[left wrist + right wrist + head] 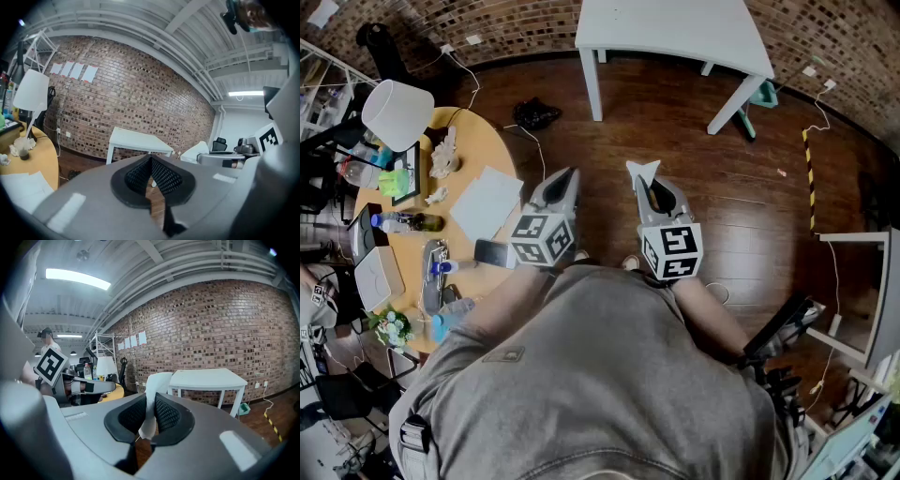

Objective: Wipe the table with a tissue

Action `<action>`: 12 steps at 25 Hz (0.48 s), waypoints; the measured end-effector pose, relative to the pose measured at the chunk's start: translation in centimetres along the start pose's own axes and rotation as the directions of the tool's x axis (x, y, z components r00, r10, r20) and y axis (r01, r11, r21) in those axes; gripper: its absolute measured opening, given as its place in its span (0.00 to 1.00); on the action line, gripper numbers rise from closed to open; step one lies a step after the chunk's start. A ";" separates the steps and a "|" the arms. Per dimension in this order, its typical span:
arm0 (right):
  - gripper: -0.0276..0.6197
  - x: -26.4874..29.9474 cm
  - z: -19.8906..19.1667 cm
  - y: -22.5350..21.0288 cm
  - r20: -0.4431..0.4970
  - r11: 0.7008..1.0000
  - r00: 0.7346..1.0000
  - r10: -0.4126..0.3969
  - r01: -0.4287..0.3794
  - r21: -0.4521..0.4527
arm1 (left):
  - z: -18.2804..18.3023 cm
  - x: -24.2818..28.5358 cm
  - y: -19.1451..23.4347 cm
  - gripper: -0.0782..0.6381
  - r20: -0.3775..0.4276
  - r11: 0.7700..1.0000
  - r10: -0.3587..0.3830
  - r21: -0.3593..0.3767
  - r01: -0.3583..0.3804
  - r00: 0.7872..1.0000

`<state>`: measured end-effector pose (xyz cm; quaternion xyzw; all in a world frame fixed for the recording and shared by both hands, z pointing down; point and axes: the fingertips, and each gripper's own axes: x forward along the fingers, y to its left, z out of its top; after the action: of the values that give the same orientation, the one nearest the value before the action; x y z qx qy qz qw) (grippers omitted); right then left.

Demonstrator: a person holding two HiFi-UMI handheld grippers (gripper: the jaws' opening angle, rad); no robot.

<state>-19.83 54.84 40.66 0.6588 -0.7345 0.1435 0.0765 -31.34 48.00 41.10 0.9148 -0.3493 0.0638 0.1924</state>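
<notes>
Qty: 2 tables (round table (492, 148) + white table (675, 28)), 1 lamp (398, 112), 1 tissue (157, 385), 1 paper sht (486, 203).

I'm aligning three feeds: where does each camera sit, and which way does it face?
Head view: on the person's head, steeply down at floor, yellow table; torso, left gripper, right gripper show.
Left gripper view: on that gripper, level toward the brick wall; its shut jaws.
Right gripper view: on its gripper, same heading; jaws pinch the tissue.
All share the white table.
</notes>
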 end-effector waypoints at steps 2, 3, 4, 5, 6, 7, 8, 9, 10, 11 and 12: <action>0.11 -0.2 -0.3 -0.7 -0.002 1.000 1.000 0.011 -0.011 -0.004 | -0.1 0.2 -0.5 0.11 0.010 1.000 0.015 -0.007 -0.015 1.000; 0.11 -0.2 -0.3 -1.0 -0.004 1.000 1.000 0.016 -0.016 -0.005 | -0.1 0.4 -0.7 0.11 0.014 1.000 0.023 -0.011 -0.023 1.000; 0.11 -0.3 -0.3 -1.4 -0.005 1.000 1.000 0.021 -0.021 -0.006 | -0.2 0.6 -0.9 0.11 0.016 0.999 0.029 -0.014 -0.029 0.999; 0.11 -0.3 -0.3 -1.8 -0.007 1.000 1.000 0.023 -0.023 -0.006 | -0.2 0.8 -1.1 0.11 0.016 0.999 0.033 -0.015 -0.033 0.999; 0.11 -0.4 -0.3 -2.2 -0.009 1.000 1.000 0.023 -0.023 -0.003 | -0.2 1.1 -1.3 0.11 0.013 0.999 0.035 -0.015 -0.035 0.999; 0.11 -0.3 -0.3 -2.4 -0.009 1.000 1.000 0.023 -0.023 0.001 | -0.2 1.4 -1.4 0.11 0.009 0.999 0.036 -0.013 -0.035 0.999; 0.11 -0.1 -0.3 -2.7 -0.010 1.000 1.000 0.023 -0.023 0.005 | -0.1 1.7 -1.3 0.11 0.006 0.999 0.037 -0.011 -0.037 0.999; 0.11 0.2 -0.3 -2.8 -0.011 1.000 1.000 0.024 -0.024 0.008 | 0.0 1.9 -1.1 0.11 0.005 0.999 0.039 -0.010 -0.039 0.999; 0.11 0.6 -0.3 -2.9 -0.012 1.000 1.000 0.026 -0.026 0.010 | 0.1 2.2 -0.8 0.11 0.006 0.999 0.041 -0.012 -0.041 0.999; 0.11 1.0 -0.4 -3.0 -0.014 1.000 1.000 0.027 -0.027 0.010 | 0.1 2.6 -0.5 0.11 0.007 0.999 0.042 -0.014 -0.042 0.999; 0.11 1.5 -0.4 -3.1 -0.016 1.000 0.999 0.028 -0.028 0.009 | 0.2 3.0 -0.2 0.11 0.007 0.999 0.043 -0.018 -0.043 0.999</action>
<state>-17.00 53.24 41.83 0.6475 -0.7425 0.1531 0.0776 -29.02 46.23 41.65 0.9056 -0.3701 0.0615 0.1978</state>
